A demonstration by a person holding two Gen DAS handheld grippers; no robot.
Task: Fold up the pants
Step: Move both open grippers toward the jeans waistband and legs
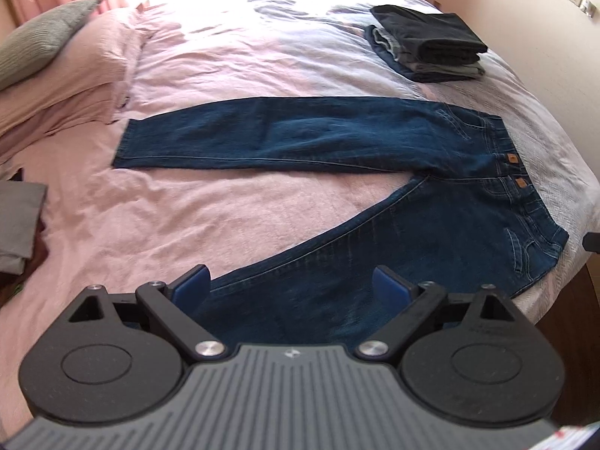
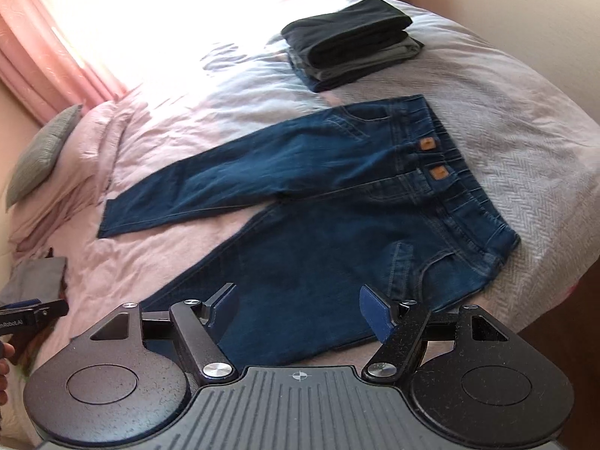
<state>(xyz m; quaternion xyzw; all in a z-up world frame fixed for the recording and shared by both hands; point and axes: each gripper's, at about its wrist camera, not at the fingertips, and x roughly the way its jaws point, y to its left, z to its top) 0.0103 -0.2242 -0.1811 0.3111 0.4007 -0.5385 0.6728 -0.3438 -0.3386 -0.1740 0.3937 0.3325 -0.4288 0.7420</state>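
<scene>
Your left gripper has its jaws spread wide with nothing between the blue pads, and it hangs over the near leg of the jeans, low in the left wrist frame, with the denim running under the gap and off toward the right. Your right gripper is likewise wide and empty, poised above the same near leg at the bottom centre of the right wrist frame; whether either pad touches the cloth I cannot tell. From there, look outward: the jeans lie flat and splayed in a V on the pink bedspread, waistband at the right of the left view, and the far leg stretching straight across mid-frame to its hem at the left. The near leg slants from the crotch down toward you, so its long axis runs from right of centre to the lower middle. That open angle between the legs is what the coming move likely turns on: the near leg has to be carried up-frame onto the far one. Your left gripper looks nearer the hem end, your right nearer the thigh and waistband. A stack of folded clothes sits at upper right, well apart from the jeans.
</scene>
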